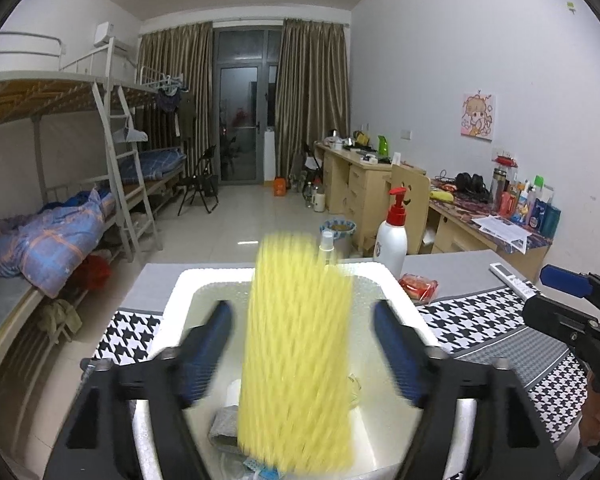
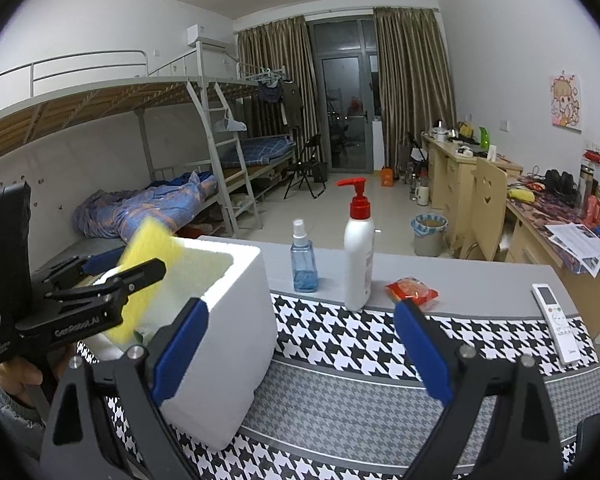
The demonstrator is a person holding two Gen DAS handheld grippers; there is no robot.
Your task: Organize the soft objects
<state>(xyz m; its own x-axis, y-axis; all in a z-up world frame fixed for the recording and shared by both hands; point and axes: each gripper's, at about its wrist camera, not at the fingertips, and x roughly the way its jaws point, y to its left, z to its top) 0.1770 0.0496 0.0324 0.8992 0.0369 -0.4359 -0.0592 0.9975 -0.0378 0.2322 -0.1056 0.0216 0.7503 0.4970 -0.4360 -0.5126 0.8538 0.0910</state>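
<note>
A yellow foam net sleeve [image 1: 296, 352] stands blurred between the fingers of my left gripper [image 1: 302, 308], over the inside of a white foam box [image 1: 216, 276]. The jaws are open, with a gap on each side of the sleeve. From the right wrist, the sleeve [image 2: 148, 240] shows above the box [image 2: 228, 320], beside the left gripper [image 2: 132, 264]. My right gripper [image 2: 302, 310] is open and holds nothing, hovering over the houndstooth cloth just right of the box. It also shows at the right edge of the left wrist view [image 1: 540, 292].
Behind the box stand a blue spray bottle [image 2: 304, 260] and a white pump bottle [image 2: 358, 248]. A red packet [image 2: 412, 290] and a white remote [image 2: 556, 320] lie to the right. A grey item [image 1: 224, 424] lies in the box. Bunk beds and desks stand beyond the table.
</note>
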